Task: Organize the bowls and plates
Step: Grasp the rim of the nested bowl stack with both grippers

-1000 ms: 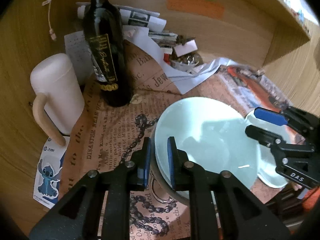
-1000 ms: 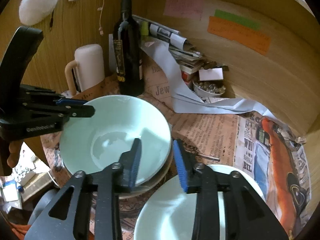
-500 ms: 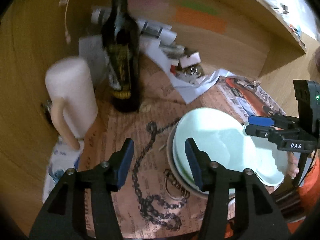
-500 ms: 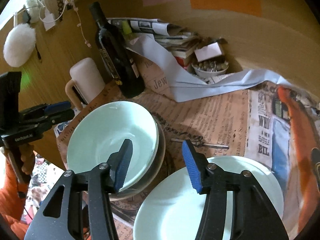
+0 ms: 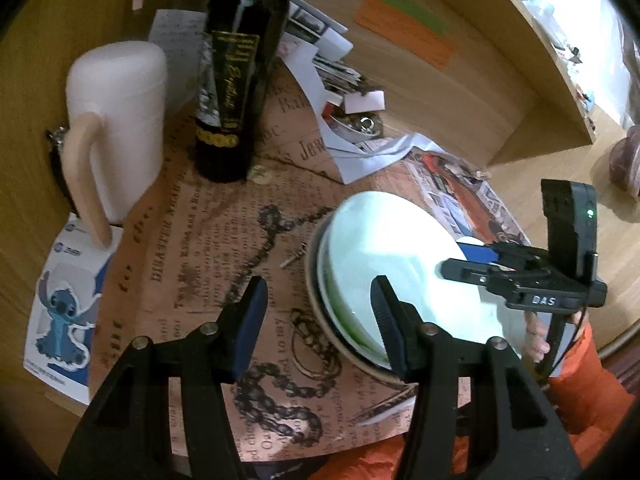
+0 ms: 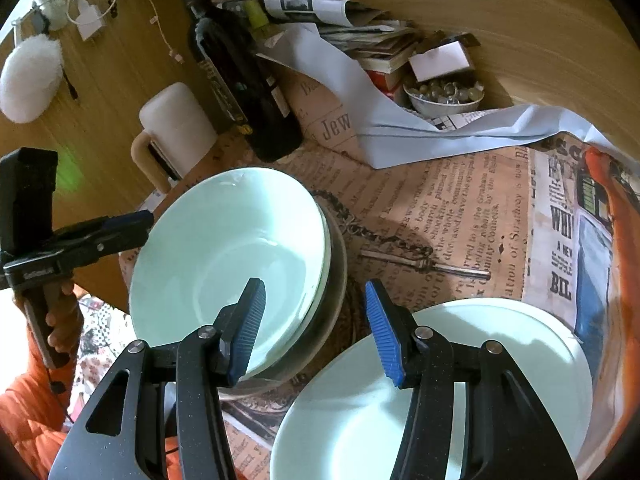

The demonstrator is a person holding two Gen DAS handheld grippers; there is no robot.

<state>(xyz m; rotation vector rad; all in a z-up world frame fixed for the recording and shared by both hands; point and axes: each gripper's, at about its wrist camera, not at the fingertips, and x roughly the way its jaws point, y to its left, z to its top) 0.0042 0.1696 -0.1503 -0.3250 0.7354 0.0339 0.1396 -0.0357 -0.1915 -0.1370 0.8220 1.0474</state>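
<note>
Pale-green bowl (image 6: 224, 256) nested atop stack; left tool (image 5: 320, 312), right tool (image 6: 312, 320) spread, empty.

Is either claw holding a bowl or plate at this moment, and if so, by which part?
Nothing is held. The left claw and right claw are both open above the stacked bowls, touching neither rim.

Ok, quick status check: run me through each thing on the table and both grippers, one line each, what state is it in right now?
Left gripper: jaws open, empty.
Right gripper: jaws open, empty.
Pale green bowl: upright, empty, nested in the stack.
Grey bowl: upright at the bottom of the stack.
Plate: flat on the newspaper, empty.
Wine bottle: standing.
Mug: upright, handle toward the left camera.
Small bowl: full of small round things.
</note>
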